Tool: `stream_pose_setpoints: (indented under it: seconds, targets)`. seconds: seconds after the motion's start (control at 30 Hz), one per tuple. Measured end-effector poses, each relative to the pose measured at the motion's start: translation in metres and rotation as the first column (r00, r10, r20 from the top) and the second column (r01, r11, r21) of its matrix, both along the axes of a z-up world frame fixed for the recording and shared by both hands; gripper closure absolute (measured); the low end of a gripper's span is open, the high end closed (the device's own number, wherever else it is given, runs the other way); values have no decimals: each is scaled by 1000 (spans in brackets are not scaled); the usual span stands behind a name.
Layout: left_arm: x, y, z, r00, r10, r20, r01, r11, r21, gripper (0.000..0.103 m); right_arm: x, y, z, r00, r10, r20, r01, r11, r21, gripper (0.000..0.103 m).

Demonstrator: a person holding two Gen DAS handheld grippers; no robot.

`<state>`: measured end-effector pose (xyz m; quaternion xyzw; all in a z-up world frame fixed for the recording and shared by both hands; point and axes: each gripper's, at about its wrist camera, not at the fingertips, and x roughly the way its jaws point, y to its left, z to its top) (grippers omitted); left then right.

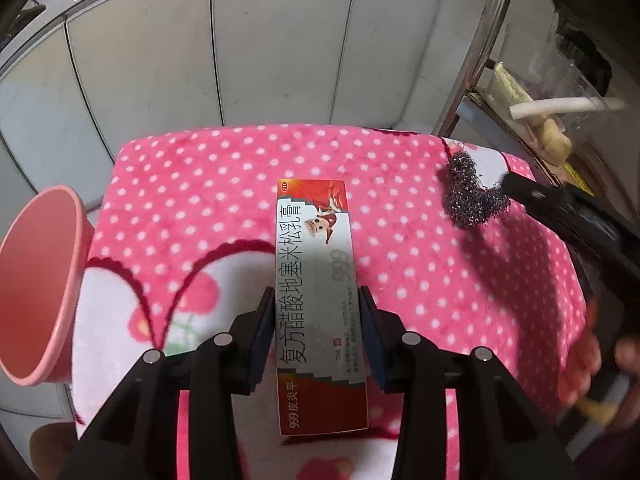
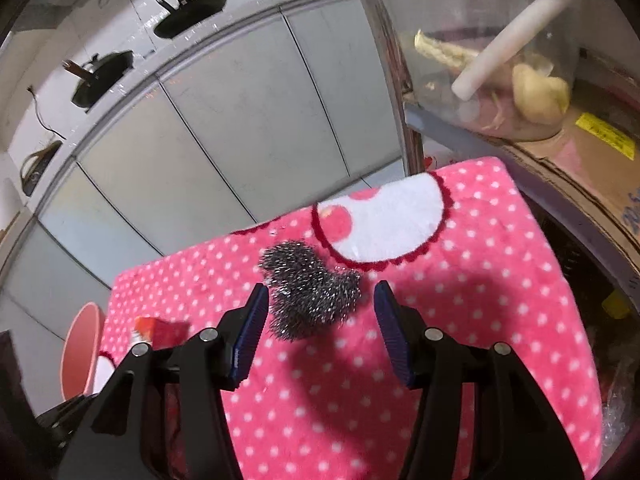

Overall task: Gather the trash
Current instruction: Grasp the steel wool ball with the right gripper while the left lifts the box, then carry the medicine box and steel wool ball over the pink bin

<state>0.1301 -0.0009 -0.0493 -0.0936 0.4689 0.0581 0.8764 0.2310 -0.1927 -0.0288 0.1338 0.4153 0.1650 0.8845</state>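
A long red and grey ointment box is between the pads of my left gripper, which is shut on it above the pink polka-dot cloth. A grey steel-wool scourer lies on the cloth just ahead of my right gripper, whose jaws are open on either side of it. The scourer also shows in the left wrist view with the right gripper's black finger next to it. The box's red end shows at the left in the right wrist view.
A pink bin stands open at the cloth's left edge; it also shows in the right wrist view. A metal post and a shelf with a clear container stand at the right. White tiled floor lies beyond.
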Motion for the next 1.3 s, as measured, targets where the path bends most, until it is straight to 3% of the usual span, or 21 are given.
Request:
stream_pose_setpoints:
  seconds: [0.1, 0.17, 0.33, 0.8, 1.1, 1.3]
  targets:
    - [-7, 6, 2, 1000, -9, 11, 9, 1000, 1, 63, 7, 8, -10, 1000, 1, -26, -2, 1000, -22, 55]
    - [-10, 11, 2, 1000, -10, 18, 10, 1000, -2, 63, 8, 12, -18, 998, 7, -57, -8, 1000, -22, 74]
    - [-10, 11, 5, 999, -17, 40, 18, 1000, -14, 63, -12, 13, -14, 1000, 13, -21, -14, 1000, -18, 88]
    - [-60, 18, 42, 981, -53, 185, 63, 997, -51, 63, -118, 27, 44, 991, 69, 119, -61, 996, -68, 89]
    - [-94, 49, 63, 970, 26, 242, -12, 998, -57, 63, -151, 63, 70, 976, 134, 173, -115, 986, -118, 89]
    - [-114, 84, 72, 957, 98, 273, -90, 995, -41, 63, -165, 111, 84, 953, 236, 190, -210, 967, -147, 89]
